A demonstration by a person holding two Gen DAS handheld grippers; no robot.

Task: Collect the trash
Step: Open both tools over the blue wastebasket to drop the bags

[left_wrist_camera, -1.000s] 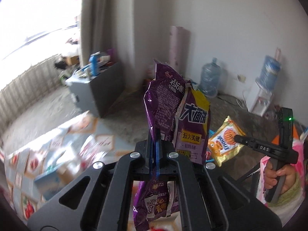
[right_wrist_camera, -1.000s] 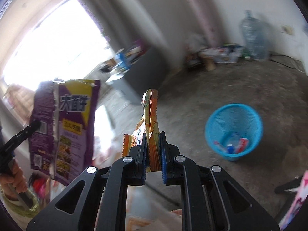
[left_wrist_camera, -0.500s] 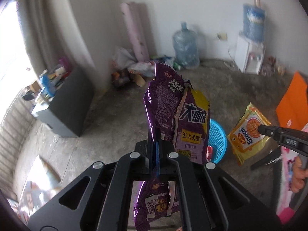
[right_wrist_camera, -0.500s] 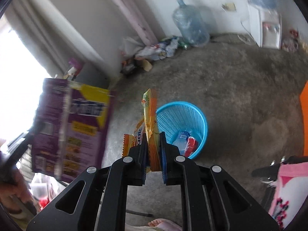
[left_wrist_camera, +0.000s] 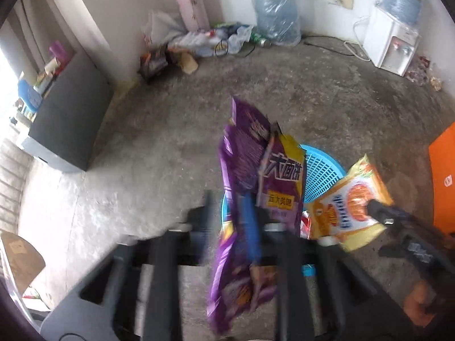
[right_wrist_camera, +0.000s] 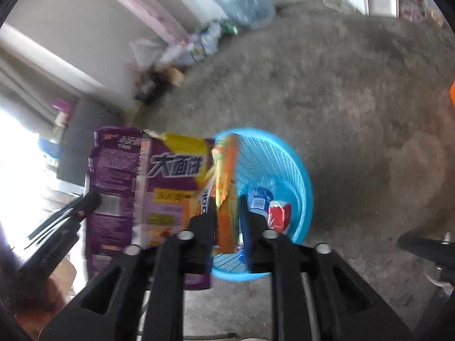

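The purple and yellow crinkled snack wrappers (left_wrist_camera: 250, 176) hang upright between the jaws of the left gripper (left_wrist_camera: 233, 213), which are opening; the blue pad on one side lies against the foil while the other finger stands clear of it. From the right wrist view the same wrappers (right_wrist_camera: 148, 187) show flat-on, just left of the basket. The orange and yellow foil snack bag (right_wrist_camera: 226, 182) stands edge-on between the jaws of the right gripper (right_wrist_camera: 227, 221), which are also opening, with a visible gap on the bag's right side. In the left wrist view this bag (left_wrist_camera: 347, 204) faces the lens, its lower corner at the tip of the right gripper.

Both pieces of trash are above or right at the rim of the round blue plastic mesh basket (right_wrist_camera: 284, 167), which sits on the bare grey concrete floor (left_wrist_camera: 142, 147). Inside the basket lie a blue-capped bottle (right_wrist_camera: 257, 200) and a red and white carton (right_wrist_camera: 280, 216), touching each other.

Farther off along the white wall are a large clear water jug (left_wrist_camera: 275, 14), a white water dispenser (left_wrist_camera: 389, 42), a pink roll (left_wrist_camera: 187, 0) leaning upright, and a heap of bags and litter (left_wrist_camera: 199, 42). A grey cabinet (left_wrist_camera: 71, 119) stands at the left.
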